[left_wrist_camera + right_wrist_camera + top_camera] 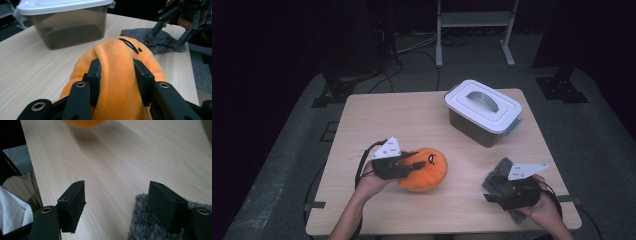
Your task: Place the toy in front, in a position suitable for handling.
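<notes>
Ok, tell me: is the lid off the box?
No, the white lid sits closed on the box at the far side of the table, handle on top.

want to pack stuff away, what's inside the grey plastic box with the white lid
Through the translucent wall of the grey plastic box nothing shows but a dark floor. Its white handled lid is on and covers the top, so the far corners stay unseen.

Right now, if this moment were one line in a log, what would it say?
left claw: shut on orange plush toy | right claw: open over grey cloth | lidded box: closed
</notes>
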Demonstrator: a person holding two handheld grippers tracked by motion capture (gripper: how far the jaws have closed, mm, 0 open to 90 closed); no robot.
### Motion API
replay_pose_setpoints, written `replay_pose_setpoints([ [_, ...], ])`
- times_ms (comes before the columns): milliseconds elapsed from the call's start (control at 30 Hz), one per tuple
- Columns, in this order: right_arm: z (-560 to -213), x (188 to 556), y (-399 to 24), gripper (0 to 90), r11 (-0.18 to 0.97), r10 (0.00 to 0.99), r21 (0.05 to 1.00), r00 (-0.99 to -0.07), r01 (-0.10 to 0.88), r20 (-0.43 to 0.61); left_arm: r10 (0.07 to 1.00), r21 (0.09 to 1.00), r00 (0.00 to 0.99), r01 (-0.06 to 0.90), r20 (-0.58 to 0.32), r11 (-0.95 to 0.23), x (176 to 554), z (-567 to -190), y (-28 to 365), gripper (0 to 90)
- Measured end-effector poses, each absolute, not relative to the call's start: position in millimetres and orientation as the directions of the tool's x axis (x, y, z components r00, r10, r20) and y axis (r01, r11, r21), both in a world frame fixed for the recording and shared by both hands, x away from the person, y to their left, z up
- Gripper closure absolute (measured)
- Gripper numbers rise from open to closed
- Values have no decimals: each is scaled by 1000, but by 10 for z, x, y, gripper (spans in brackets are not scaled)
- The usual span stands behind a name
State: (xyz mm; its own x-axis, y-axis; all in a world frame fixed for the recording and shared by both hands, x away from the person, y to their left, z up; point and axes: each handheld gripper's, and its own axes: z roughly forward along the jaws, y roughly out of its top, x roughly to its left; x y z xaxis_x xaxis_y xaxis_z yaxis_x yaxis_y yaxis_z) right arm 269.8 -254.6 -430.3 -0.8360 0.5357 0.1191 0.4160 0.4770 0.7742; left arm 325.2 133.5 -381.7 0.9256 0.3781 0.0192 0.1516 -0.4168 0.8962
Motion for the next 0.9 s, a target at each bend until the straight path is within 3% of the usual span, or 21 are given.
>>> replay_pose_setpoints([
  [533,-4297,2755,-2706,296,448,583,776,-803,444,122,295,861,956,148,3,-487,3257,-4002,806,631],
  [900,-4431,2909,-2815,355,459,631,735,-766,498,124,282,825,959,162,-3,-541,3229,-4135,716,574],
])
